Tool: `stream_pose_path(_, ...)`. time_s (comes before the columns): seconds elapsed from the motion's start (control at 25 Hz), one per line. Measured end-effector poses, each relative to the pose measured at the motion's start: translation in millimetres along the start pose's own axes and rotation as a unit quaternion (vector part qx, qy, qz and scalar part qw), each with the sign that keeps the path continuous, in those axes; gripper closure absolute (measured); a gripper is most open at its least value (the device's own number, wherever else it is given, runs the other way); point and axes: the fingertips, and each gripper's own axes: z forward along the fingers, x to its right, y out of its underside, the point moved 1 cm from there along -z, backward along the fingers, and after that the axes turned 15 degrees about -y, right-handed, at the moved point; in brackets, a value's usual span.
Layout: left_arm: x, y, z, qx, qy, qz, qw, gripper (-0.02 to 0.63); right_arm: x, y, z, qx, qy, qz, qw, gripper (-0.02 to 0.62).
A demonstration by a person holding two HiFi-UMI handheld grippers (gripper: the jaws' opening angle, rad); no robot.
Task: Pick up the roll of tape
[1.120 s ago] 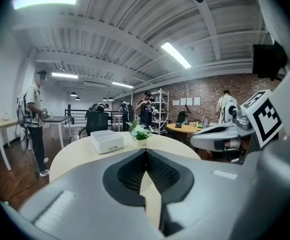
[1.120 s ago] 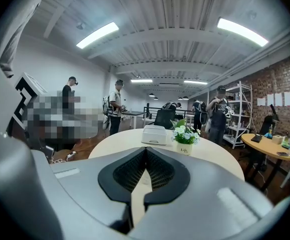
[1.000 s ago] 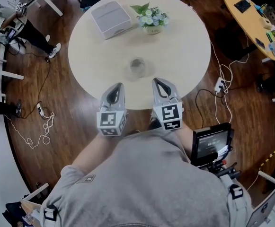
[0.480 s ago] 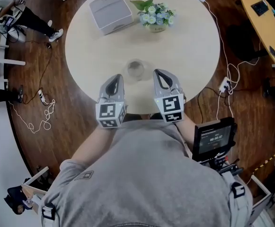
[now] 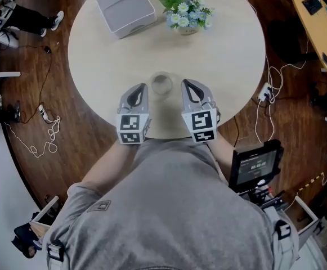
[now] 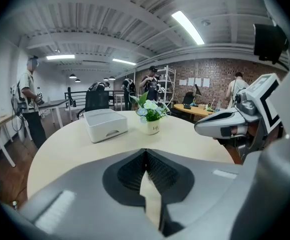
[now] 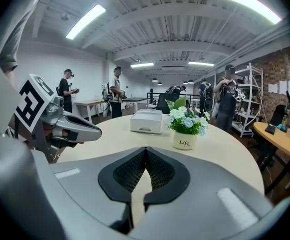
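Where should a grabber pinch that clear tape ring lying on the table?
Probably its wall. The roll of tape lies flat on the table, hole up, so come from above, one jaw in the hole and one outside. It sits between the left gripper and the right gripper; both are shut, so one must open first.

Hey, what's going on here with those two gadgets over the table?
A person holds a gripper in each hand over a round table. The left gripper and right gripper hover either side of a clear roll of tape, not touching it. Both have their fingers closed on nothing, so the tape isn't picked up yet. A white box and potted flowers stand farther back.
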Motion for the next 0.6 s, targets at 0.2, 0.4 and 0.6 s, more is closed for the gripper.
stream_pose_path(0.2, 5.0, 16.9, 37.5, -0.051, 0.028, 0.053, 0.9969, 0.604, 12.8, 7.5, 19.7, -0.019, 0.005, 0.005, 1.000, 0.583)
stream_pose_path(0.4, 14.5, 34.8, 60.2, -0.102, 0.066, 0.099, 0.9876, 0.523, 20.2, 14.0, 29.2, -0.032, 0.008, 0.015, 0.999, 0.583)
stream_pose_path(0.6, 26.7, 54.4, 75.1, -0.155, 0.111, 0.139, 0.9717, 0.416, 25.3, 17.9, 32.9, -0.037, 0.011, 0.026, 0.999, 0.583)
